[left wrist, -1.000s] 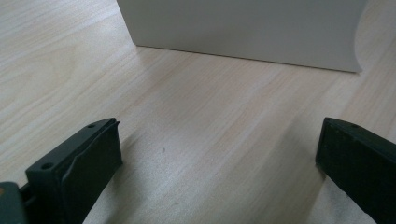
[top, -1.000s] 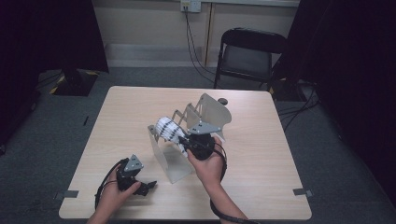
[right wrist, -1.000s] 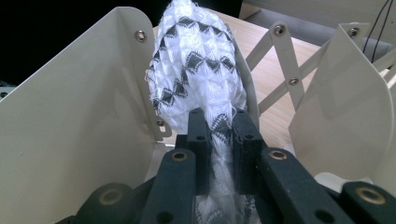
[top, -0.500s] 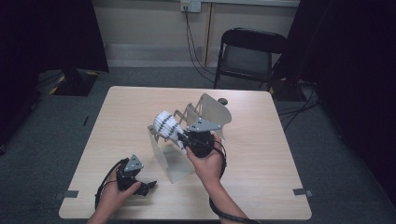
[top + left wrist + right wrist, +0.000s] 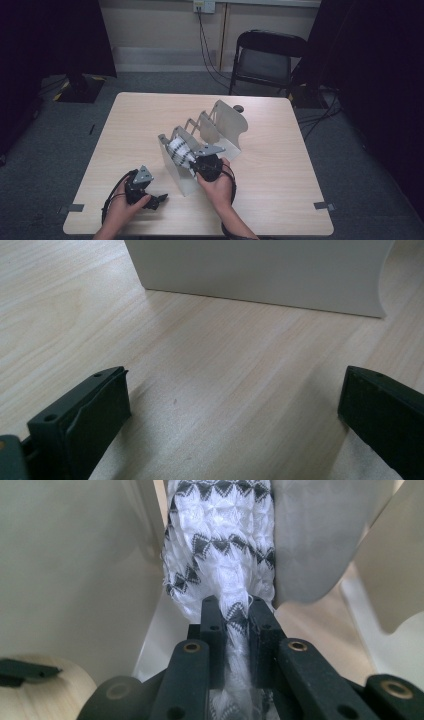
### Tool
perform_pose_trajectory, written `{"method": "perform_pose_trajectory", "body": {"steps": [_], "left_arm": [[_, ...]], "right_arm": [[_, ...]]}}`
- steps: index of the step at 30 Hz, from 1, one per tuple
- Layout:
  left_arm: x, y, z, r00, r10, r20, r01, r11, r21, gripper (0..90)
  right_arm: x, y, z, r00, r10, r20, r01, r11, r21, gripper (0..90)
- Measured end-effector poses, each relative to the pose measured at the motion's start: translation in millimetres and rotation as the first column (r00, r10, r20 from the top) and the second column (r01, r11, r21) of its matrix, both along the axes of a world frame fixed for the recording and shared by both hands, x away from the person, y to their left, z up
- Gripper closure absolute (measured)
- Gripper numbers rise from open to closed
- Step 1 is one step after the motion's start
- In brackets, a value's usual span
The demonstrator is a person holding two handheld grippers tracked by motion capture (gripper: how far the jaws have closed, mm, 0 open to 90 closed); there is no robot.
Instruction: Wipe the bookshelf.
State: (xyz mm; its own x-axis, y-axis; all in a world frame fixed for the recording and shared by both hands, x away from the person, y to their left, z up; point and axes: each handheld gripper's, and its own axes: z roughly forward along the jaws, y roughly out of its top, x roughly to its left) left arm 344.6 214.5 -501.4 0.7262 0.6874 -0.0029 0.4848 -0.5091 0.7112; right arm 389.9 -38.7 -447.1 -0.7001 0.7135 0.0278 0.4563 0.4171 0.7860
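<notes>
The right tongs (image 5: 235, 605), clamped on the black-and-white cloth (image 5: 220, 555), had sunk lower since a second before, the cloth now down between the white rack's (image 5: 175, 167) front dividers. The left tongs (image 5: 235, 405) rested wide open and empty on the bench (image 5: 280, 165), unmoved.

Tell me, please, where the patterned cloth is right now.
In the high view, the cloth sits mid-table in the white rack's nearest slot, pinched by the right gripper.
</notes>
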Motion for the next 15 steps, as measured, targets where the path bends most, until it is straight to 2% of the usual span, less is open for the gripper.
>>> {"method": "perform_pose_trajectory", "body": {"steps": [7, 11, 15], "left_arm": [[0.0, 0.0, 0.0, 1.0000, 0.001, 0.000, -0.001, 1.0000, 0.000, 0.0], [0.0, 0.0, 0.0, 1.0000, 0.000, 0.000, 0.000, 1.0000, 0.000, 0.0], [0.0, 0.0, 0.0, 1.0000, -0.001, 0.000, 0.001, 1.0000, -0.001, 0.0]], "right_arm": [[-0.3, -0.4, -25.4, 0.9988, 0.002, -0.050, -0.004, 0.999, -0.044, 80.1], [-1.8, -0.5, -31.8, 0.9982, 0.008, -0.060, -0.013, 0.997, -0.072, 80.0], [-2.8, -1.5, -35.2, 0.9978, 0.014, -0.064, -0.019, 0.997, -0.071, 80.0]]}}
